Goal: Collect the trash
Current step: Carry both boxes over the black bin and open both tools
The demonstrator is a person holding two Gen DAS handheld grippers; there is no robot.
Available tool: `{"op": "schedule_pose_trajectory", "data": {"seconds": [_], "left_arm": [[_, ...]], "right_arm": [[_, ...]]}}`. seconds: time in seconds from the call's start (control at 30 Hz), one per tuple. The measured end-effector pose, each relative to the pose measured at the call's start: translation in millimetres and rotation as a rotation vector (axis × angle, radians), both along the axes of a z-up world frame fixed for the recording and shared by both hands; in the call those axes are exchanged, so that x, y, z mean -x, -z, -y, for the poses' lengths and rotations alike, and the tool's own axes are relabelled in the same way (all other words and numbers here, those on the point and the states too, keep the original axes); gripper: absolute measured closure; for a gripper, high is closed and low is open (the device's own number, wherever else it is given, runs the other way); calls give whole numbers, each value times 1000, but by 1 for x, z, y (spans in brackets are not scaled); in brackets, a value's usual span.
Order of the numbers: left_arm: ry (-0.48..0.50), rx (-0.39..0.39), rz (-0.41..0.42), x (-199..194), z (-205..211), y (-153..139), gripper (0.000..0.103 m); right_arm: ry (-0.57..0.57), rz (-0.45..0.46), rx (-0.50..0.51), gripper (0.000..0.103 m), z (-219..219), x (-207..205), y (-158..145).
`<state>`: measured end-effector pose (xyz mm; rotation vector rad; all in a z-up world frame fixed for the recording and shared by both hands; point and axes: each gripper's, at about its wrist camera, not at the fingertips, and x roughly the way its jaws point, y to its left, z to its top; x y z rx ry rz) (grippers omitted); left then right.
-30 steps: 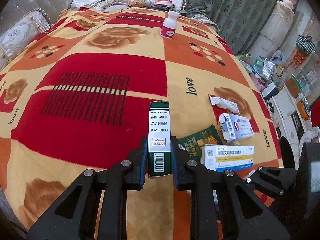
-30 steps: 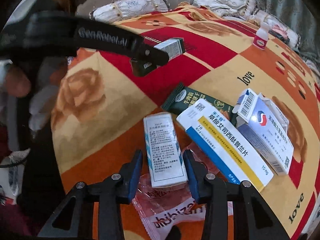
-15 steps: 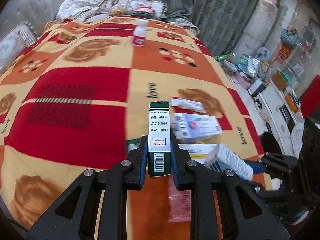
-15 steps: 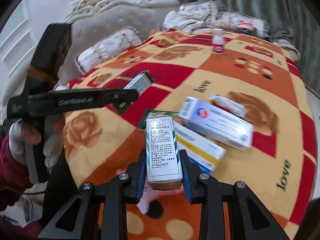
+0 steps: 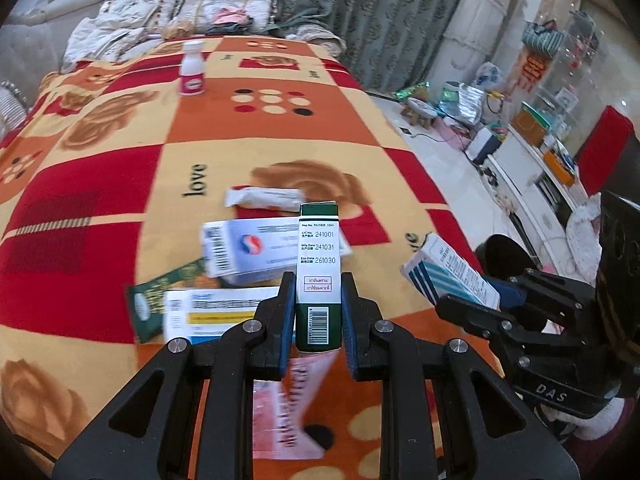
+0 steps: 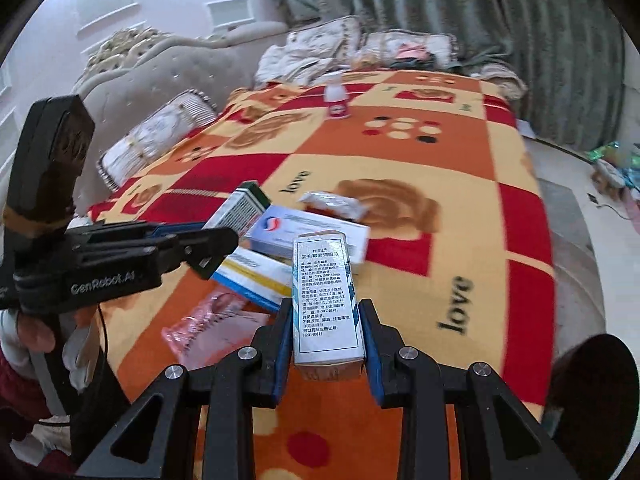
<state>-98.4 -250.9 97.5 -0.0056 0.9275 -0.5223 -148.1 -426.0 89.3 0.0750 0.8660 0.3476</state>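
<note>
My left gripper (image 5: 318, 322) is shut on a green-and-white medicine box (image 5: 318, 268), held upright above the blanket. My right gripper (image 6: 326, 334) is shut on a white box with blue print (image 6: 325, 300), also off the bed. Each wrist view shows the other gripper beside it: the right gripper (image 5: 474, 300) and the left gripper (image 6: 218, 242). Below them on the blanket lie a blue-and-white box (image 5: 256, 248), a yellow-striped box (image 5: 216, 312), a green sachet (image 5: 156, 300), a white wrapper (image 5: 264, 198) and a pink wrapper (image 5: 288, 400). A white bottle with a pink label (image 5: 192, 70) stands far back.
A red, orange and yellow blanket (image 5: 100, 184) covers the bed. Pillows (image 6: 156, 136) and a padded headboard (image 6: 168, 64) line the far-left side, with green curtains (image 6: 480, 20) behind. Bags and a white cabinet (image 5: 520, 160) crowd the floor on the right.
The right gripper closed on the white box and lifted it off the blanket. Both grippers swung rightwards and slightly up with their boxes, bringing the bed's far end and the floor into view.
</note>
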Motion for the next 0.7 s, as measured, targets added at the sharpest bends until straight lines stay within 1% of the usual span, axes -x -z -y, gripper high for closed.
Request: {"op": "schedule_pose_trajectory", "data": {"seconds": [0.2, 0.7], "left_arm": [[51, 2, -2, 8, 30, -1, 85], [163, 17, -23, 22, 98, -1, 85]], "right_arm": [[70, 2, 0, 73, 31, 7, 0], [199, -4, -4, 73, 94, 32, 5]]}}
